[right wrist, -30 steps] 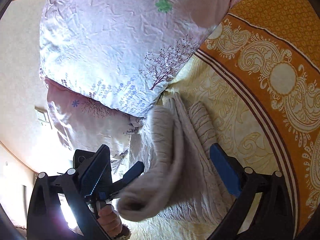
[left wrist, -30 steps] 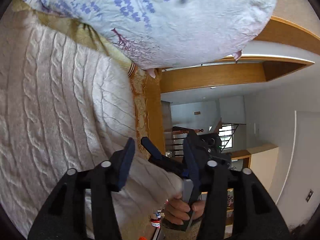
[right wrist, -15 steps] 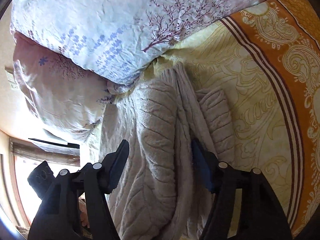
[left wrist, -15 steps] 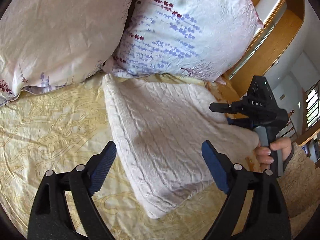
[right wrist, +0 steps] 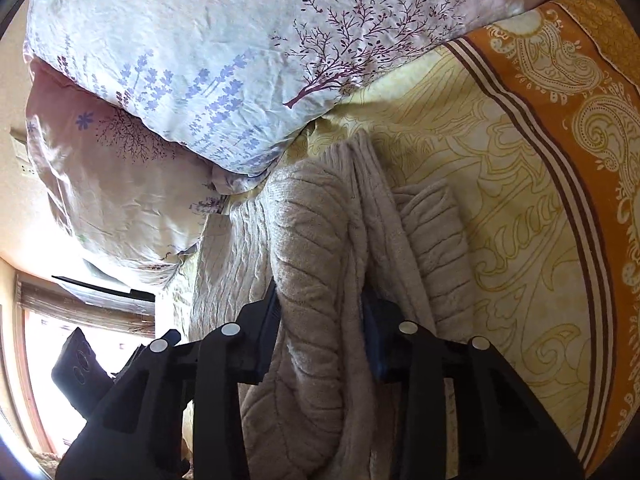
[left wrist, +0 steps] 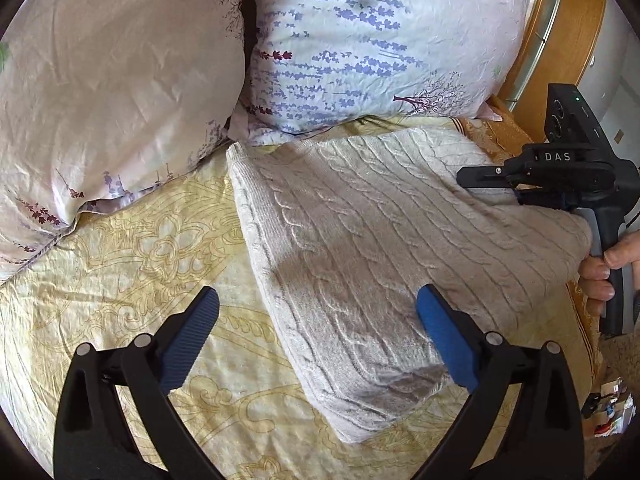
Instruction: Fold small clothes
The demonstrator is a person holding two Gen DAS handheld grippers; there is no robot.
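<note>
The work surface is a bed covered by a yellow patterned bedspread [left wrist: 132, 280] with an orange paisley border [right wrist: 560, 92]. 2 floral pillows lie at its head: a pink pillow [left wrist: 112, 80] and a lavender-print pillow [left wrist: 372, 44], touching each other. A wooden headboard [left wrist: 560, 32] stands behind them.

Your left gripper [left wrist: 316, 320] hovers above the bedspread with its blue pads [left wrist: 188, 336] spread wide, gripping nothing. Its right pad overlaps the near part of the folded cream cable-knit sweater [left wrist: 360, 248].

Your right gripper [right wrist: 320, 332] is clamped on a bunched edge of the sweater [right wrist: 312, 264], lifting that side. In the left wrist view, your right hand [left wrist: 608, 268] grips its handle at the sweater's right edge.

The sweater lies on the bedspread just below the lavender-print pillow.
</note>
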